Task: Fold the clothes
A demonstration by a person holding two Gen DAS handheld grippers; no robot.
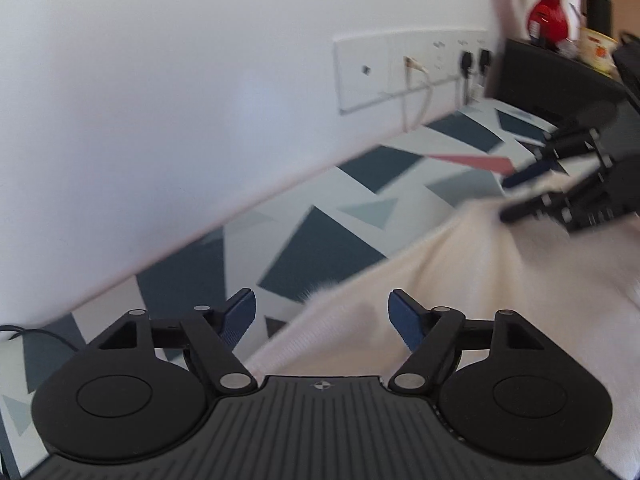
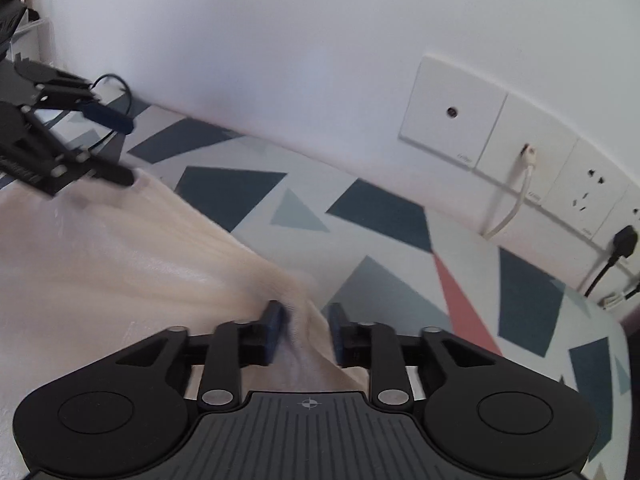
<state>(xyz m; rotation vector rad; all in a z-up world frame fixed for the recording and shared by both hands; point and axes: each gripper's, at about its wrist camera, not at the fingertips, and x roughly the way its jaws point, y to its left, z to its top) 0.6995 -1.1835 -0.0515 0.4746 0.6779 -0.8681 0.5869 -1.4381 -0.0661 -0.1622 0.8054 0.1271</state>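
A cream knitted garment (image 1: 460, 280) lies on a tablecloth with dark blue, grey and pink triangles (image 1: 320, 240). My left gripper (image 1: 322, 304) is open over the garment's far edge, and its blue pads are clear of the fabric. In the right wrist view a raised fold of the garment (image 2: 120, 260) runs up between the jaws of my right gripper (image 2: 306, 312), which stand apart and do not pinch it. Each gripper shows in the other's view: the right gripper (image 1: 507, 199) at the garment's far corner, the left gripper (image 2: 131, 151) open at the upper left.
A white wall runs close behind the table, with a socket panel (image 2: 452, 120), a white cable (image 2: 516, 196) and a black plug (image 2: 624, 240). A dark box (image 1: 548, 76), a red vase (image 1: 548, 16) and a black bottle (image 1: 598, 0) stand at the far right. A black cable (image 1: 40, 336) lies at the left.
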